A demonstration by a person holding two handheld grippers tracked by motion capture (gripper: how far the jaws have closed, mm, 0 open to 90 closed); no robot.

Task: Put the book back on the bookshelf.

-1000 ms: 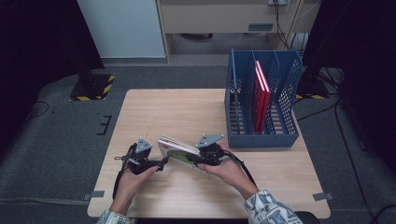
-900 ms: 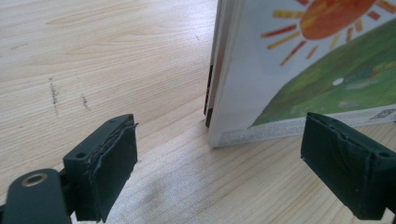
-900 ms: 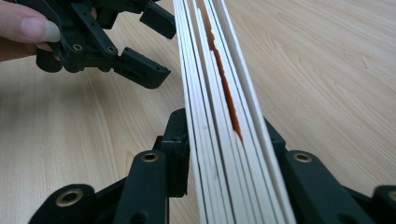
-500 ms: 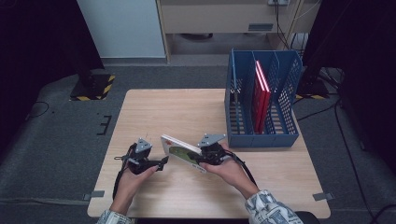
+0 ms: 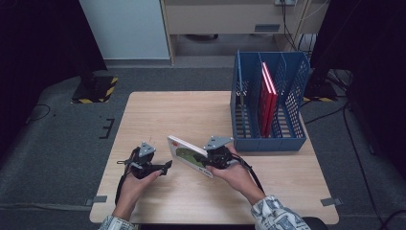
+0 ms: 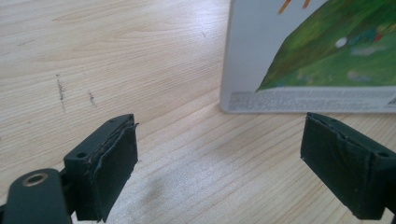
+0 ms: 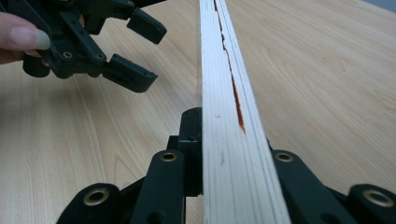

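Green-covered book (image 5: 190, 156) stands tilted on the table (image 5: 158, 115), clamped by the closing right gripper (image 5: 213, 158); left gripper (image 5: 160, 168) gapes beside it; filing into the blue rack (image 5: 268, 141) remains

A light wooden table (image 5: 158, 115) with pale grain carries a blue rack (image 5: 268, 139) at its far right side — two red books (image 5: 266, 98) stand upright in it. Near the front edge a picture book (image 5: 189, 155) rests tilted, its lower corner on the wood.
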